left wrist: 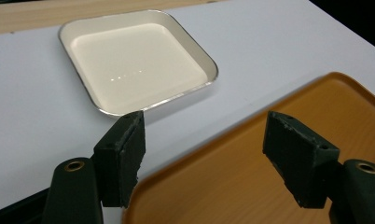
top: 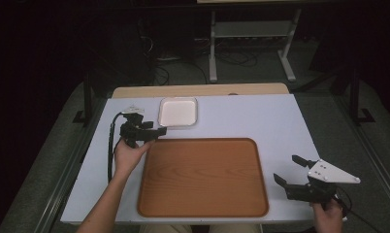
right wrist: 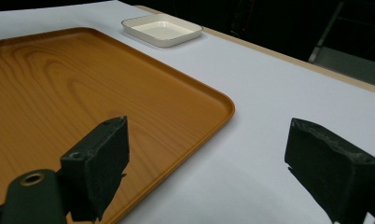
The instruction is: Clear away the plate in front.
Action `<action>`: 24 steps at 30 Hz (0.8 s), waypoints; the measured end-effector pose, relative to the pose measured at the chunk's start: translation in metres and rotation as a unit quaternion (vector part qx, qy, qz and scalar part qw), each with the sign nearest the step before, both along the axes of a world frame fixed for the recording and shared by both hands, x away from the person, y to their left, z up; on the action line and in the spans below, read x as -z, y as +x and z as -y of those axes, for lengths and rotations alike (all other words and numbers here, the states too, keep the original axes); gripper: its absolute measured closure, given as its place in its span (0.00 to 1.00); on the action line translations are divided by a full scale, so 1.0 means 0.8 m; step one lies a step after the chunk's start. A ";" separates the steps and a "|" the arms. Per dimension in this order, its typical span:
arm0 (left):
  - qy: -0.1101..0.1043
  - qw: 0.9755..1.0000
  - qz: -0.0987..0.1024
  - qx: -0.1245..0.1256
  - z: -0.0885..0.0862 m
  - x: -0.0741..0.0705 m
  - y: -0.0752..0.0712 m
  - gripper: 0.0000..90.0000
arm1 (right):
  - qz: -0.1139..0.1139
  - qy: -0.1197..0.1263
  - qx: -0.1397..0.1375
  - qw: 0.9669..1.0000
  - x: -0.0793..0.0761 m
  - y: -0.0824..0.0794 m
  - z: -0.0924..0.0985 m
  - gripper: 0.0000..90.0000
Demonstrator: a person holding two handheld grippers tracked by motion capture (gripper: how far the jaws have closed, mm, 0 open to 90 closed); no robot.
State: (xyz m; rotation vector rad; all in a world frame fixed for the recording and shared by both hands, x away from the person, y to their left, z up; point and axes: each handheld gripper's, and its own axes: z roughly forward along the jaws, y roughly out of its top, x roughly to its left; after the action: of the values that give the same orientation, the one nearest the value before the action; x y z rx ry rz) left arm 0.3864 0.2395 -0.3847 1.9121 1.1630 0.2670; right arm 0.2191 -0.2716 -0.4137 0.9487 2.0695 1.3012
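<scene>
The big brown tray (top: 203, 177) lies flat on the white surface (top: 261, 121), between the two tongs. The left tongs (top: 152, 130) hang over the tray's far left corner, w/ jaws wide open & nothing in them. Just past them sits a small white dish (top: 178, 112), right beside the tray's far edge but not touching it. The right tongs (top: 291, 171) are near the tray's right edge, over the bare surface, jaws wide open too & holding nothing.

Black left gripper (top: 156, 130), black cable; right gripper (top: 291, 170) carries grey plate.
</scene>
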 end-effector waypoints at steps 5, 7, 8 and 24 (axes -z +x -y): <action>-0.002 1.000 -0.005 -0.010 -0.004 -0.006 0.013 0.34 | 0.001 0.000 0.000 1.000 0.000 0.001 0.000 0.14; -0.003 1.000 -0.009 -0.012 -0.002 -0.007 0.021 0.34 | 0.001 0.000 0.000 1.000 0.000 0.001 -0.001 0.14; 0.000 1.000 -0.012 -0.010 -0.002 -0.006 0.024 0.34 | 0.001 0.000 0.000 1.000 0.001 0.001 -0.001 0.14; 0.012 0.998 -0.052 -0.019 0.010 -0.005 0.080 0.38 | 0.003 0.003 0.002 1.000 0.001 0.002 0.000 0.14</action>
State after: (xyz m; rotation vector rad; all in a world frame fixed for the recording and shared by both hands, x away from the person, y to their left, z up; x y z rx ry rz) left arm 0.4501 0.2313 -0.3804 1.9460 1.2711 0.2063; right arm 0.2208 -0.2714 -0.4143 0.9503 2.0603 1.3072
